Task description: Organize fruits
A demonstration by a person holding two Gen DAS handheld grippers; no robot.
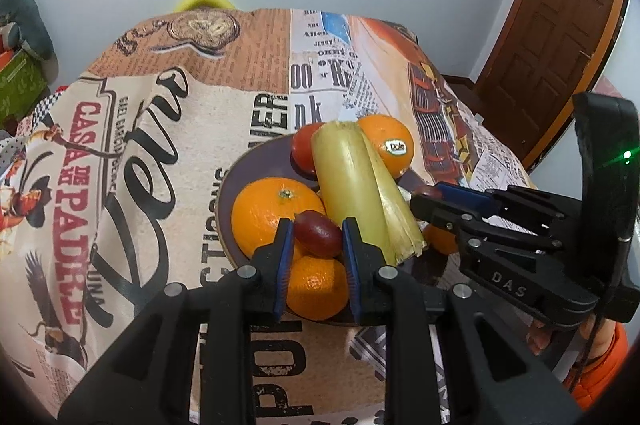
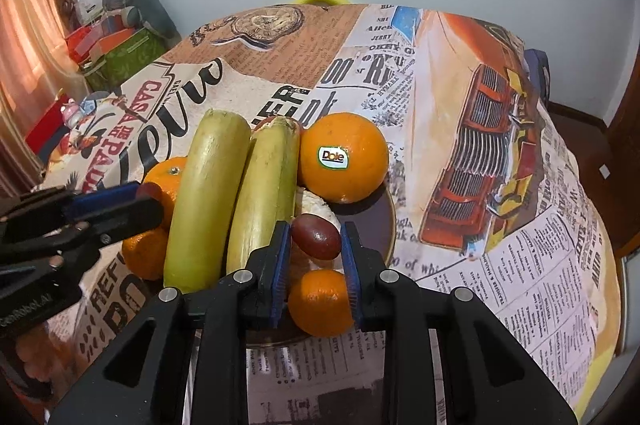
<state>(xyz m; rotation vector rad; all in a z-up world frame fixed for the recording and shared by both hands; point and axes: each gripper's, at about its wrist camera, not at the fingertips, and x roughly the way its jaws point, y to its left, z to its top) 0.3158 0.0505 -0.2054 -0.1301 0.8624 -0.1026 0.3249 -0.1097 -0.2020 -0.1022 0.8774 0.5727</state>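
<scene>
Left wrist view: our left gripper [image 1: 316, 237] is clamped on a dark red grape [image 1: 317, 233], held over the near side of the plate [image 1: 256, 161]. Right gripper [image 1: 430, 195] comes in from the right, also pinching a red grape [image 1: 424, 190]. Right wrist view confirms it: right gripper [image 2: 316, 237] clamped on its grape [image 2: 316, 236] above the plate's near right part. Plate holds oranges [image 2: 344, 157], one with a Dole sticker [image 2: 332, 156], and two pale green stalks [image 2: 208, 197] lying across the middle. Plate sits on the newsprint tablecloth [image 2: 540, 265], near the table's centre.
</scene>
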